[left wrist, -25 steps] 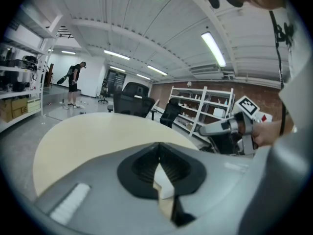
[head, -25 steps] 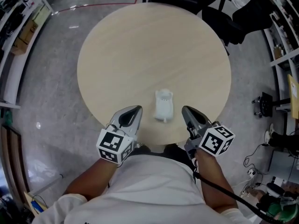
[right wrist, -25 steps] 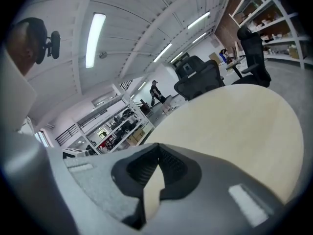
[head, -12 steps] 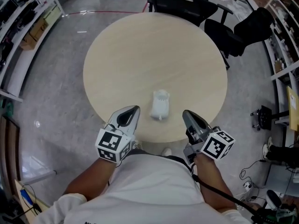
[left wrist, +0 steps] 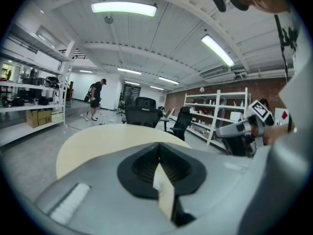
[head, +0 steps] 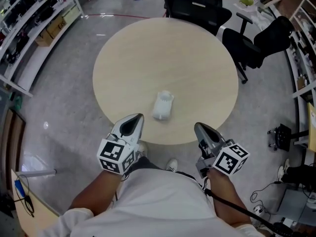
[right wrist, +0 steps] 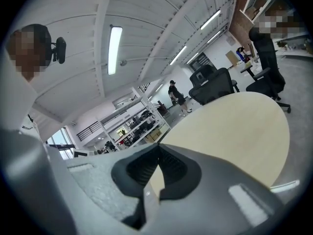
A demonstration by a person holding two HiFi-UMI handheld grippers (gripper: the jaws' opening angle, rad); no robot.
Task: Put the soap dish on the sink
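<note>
A small white object lies on the round pale-wood table, toward its near edge; I cannot tell a soap dish from a sink in it. My left gripper hangs just off the near rim, left of the object, shut and empty. My right gripper is off the rim to the object's right, also shut with nothing in it. In the left gripper view the jaws meet over the tabletop, and the right gripper shows at the right. The right gripper view shows closed jaws and bare table.
Black office chairs stand at the table's far side. Shelving lines the left wall, and more shelves stand at the right. A person stands far off on the grey floor.
Both grippers have drawn back from over the table's near edge to just off it and risen a little. The table and white object now sit farther away in the head view.
</note>
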